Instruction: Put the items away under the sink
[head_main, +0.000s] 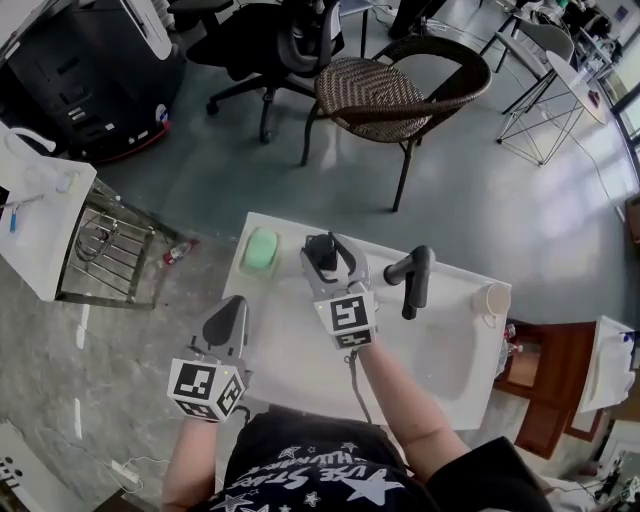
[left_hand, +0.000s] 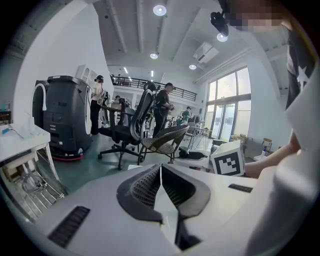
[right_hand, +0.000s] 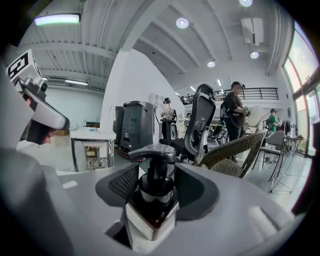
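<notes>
My right gripper (head_main: 326, 252) is shut on a brown pump bottle (head_main: 319, 251) over the back of the white sink counter (head_main: 290, 350). In the right gripper view the bottle (right_hand: 152, 210) stands upright between the jaws, its black pump head (right_hand: 152, 152) above them; the right gripper (right_hand: 156, 172) presses both its sides. My left gripper (head_main: 233, 306) hangs at the counter's left edge, shut with nothing in it; in its own view the left gripper (left_hand: 160, 168) shows its pads touching. A green soap-like block (head_main: 261, 250) lies on the counter's back left corner.
A black faucet (head_main: 413, 280) stands right of the bottle, and a pale cup (head_main: 492, 298) sits at the counter's right end. A wicker chair (head_main: 385, 95) and an office chair (head_main: 270, 40) stand beyond. A wire rack (head_main: 105, 245) is left, a wooden cabinet (head_main: 545, 385) right.
</notes>
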